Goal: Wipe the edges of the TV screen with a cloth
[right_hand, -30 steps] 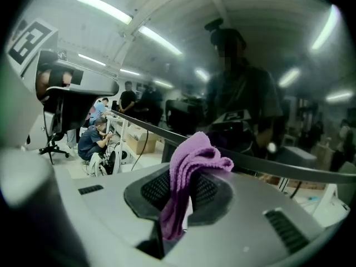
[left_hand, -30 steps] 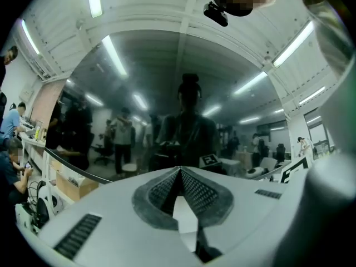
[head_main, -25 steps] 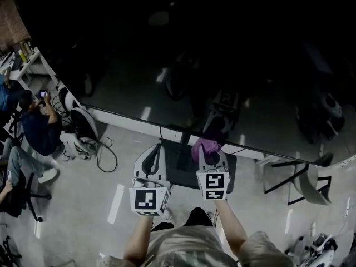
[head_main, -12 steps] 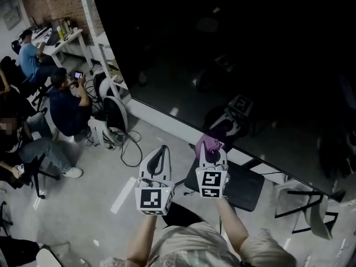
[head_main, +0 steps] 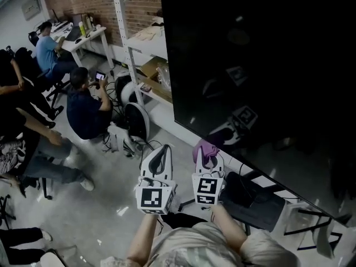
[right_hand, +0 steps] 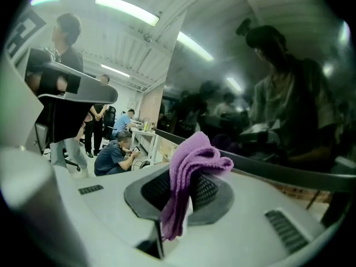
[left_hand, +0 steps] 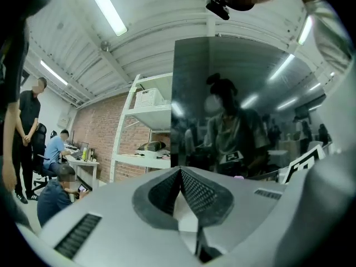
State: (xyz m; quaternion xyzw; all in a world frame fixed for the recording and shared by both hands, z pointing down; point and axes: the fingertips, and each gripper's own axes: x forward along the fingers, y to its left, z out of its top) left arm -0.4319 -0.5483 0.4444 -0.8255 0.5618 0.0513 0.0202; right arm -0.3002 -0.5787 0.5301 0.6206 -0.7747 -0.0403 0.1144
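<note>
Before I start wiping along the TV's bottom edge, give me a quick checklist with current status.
1. Purple cloth clamped in right gripper: ok.
2. Cloth fold sticks out past the jaw tips: ok.
3. Left gripper shut, empty, beside the right one: ok.
4. Cloth touching the black TV screen at its lower edge: cannot tell.
5. Seated person in dark shirt apart from the screen: ok.
</note>
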